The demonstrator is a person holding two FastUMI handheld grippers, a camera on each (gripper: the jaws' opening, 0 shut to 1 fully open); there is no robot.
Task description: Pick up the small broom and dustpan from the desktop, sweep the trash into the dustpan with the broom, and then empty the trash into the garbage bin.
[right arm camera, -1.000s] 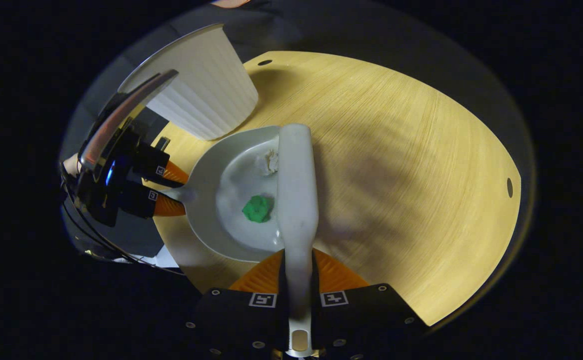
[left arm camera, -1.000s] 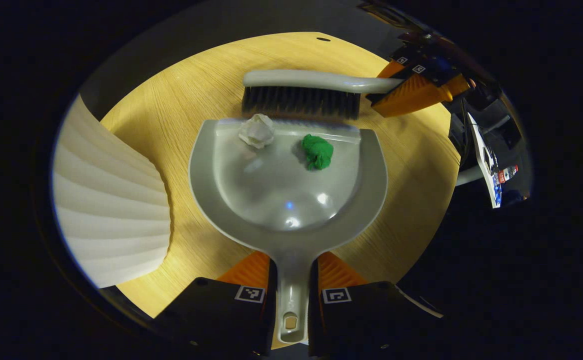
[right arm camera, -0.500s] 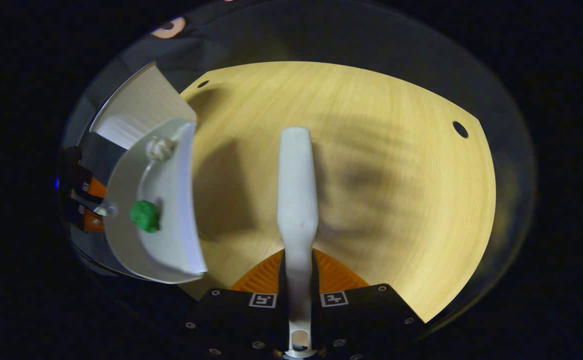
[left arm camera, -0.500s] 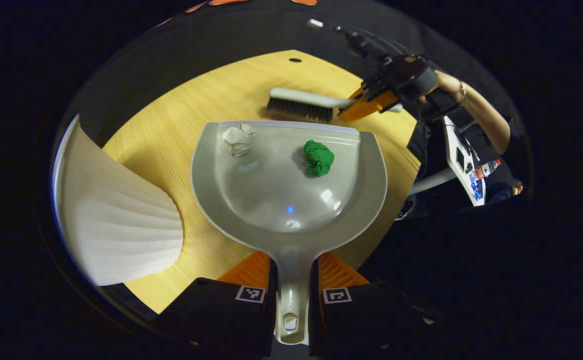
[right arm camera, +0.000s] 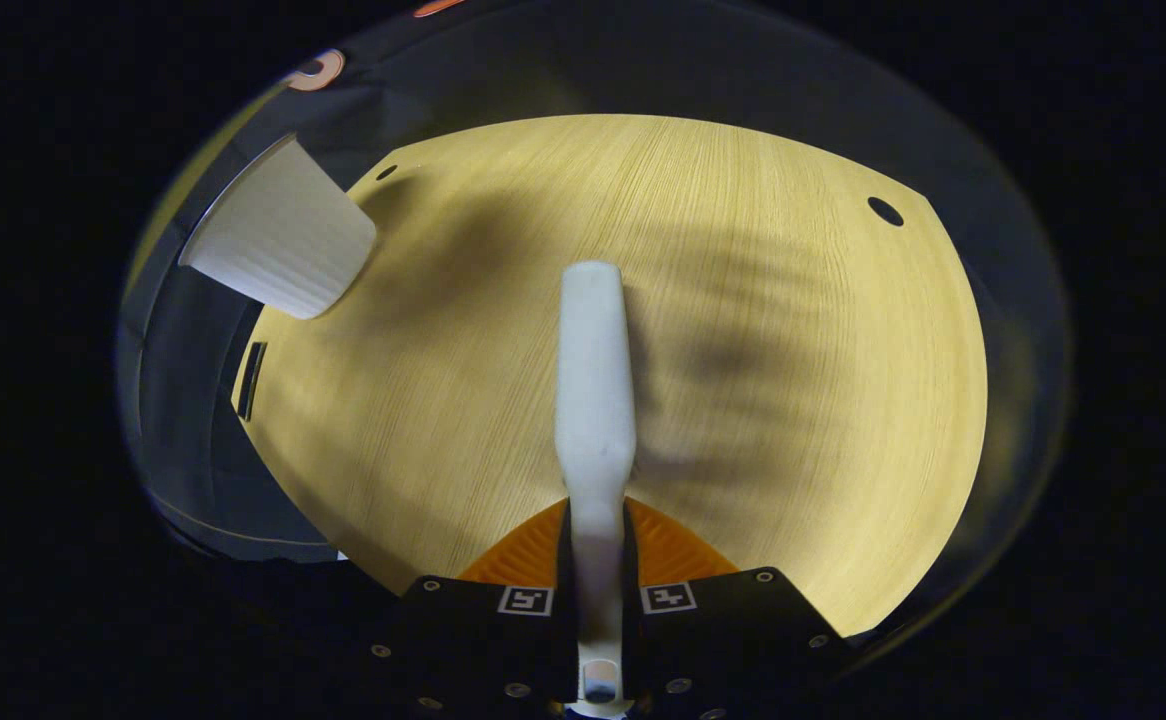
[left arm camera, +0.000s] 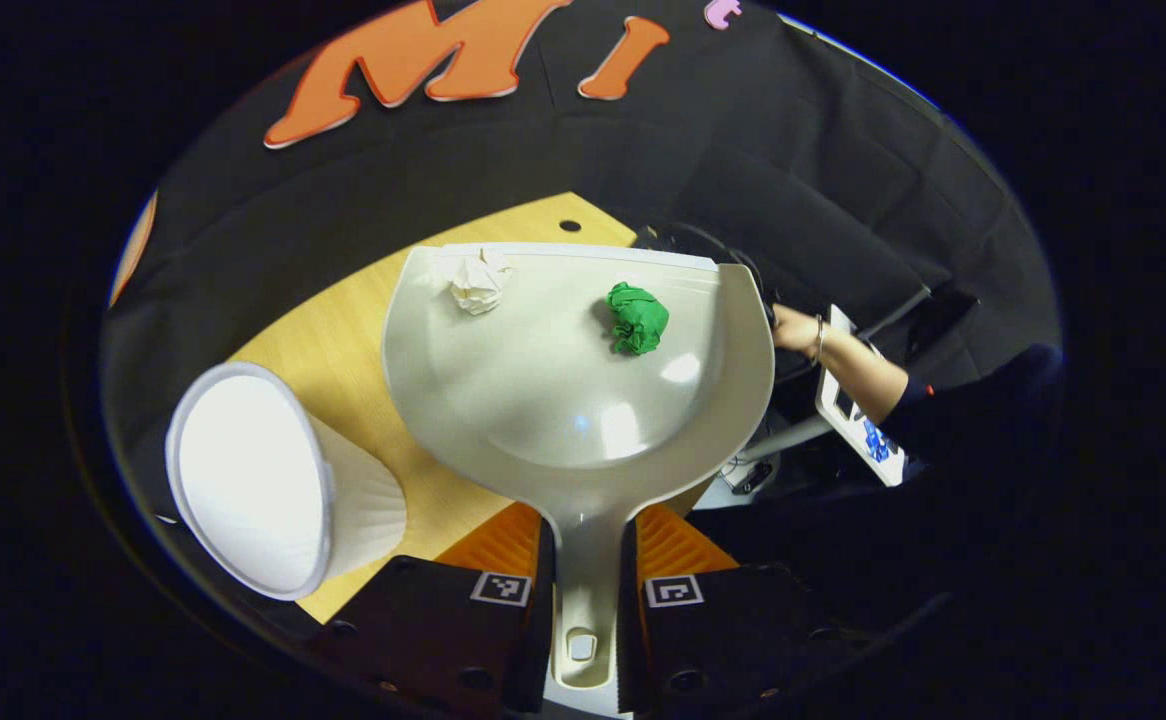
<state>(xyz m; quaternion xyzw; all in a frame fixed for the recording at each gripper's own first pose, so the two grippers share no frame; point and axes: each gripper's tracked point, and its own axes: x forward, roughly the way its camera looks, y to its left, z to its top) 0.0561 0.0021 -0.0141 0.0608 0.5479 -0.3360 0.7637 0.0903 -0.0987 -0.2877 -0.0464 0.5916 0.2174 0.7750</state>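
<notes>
In the left gripper view my left gripper (left arm camera: 583, 535) is shut on the handle of the grey dustpan (left arm camera: 563, 410), held up above the wooden desk (left arm camera: 343, 330). A crumpled white paper ball (left arm camera: 478, 281) and a green paper ball (left arm camera: 637, 317) lie in the pan near its front lip. The white ribbed garbage bin (left arm camera: 253, 475) stands low at the left, its mouth facing me. In the right gripper view my right gripper (right arm camera: 595, 535) is shut on the grey handle of the small broom (right arm camera: 594, 370), which points forward over the desk (right arm camera: 793, 380); its bristles are hidden. The bin (right arm camera: 283, 245) stands at the far left.
A person's hand and sleeve (left arm camera: 843, 360) reach in at the right of the left gripper view, beside a white device (left arm camera: 858, 420). The desk has small round holes (right arm camera: 884, 211) near its far edge. Black cloth wall lies behind the desk.
The left gripper has lifted the dustpan and tipped it back, so the wall now shows and the bin's mouth comes into sight. The broom has swung away; the dustpan has left the right gripper view.
</notes>
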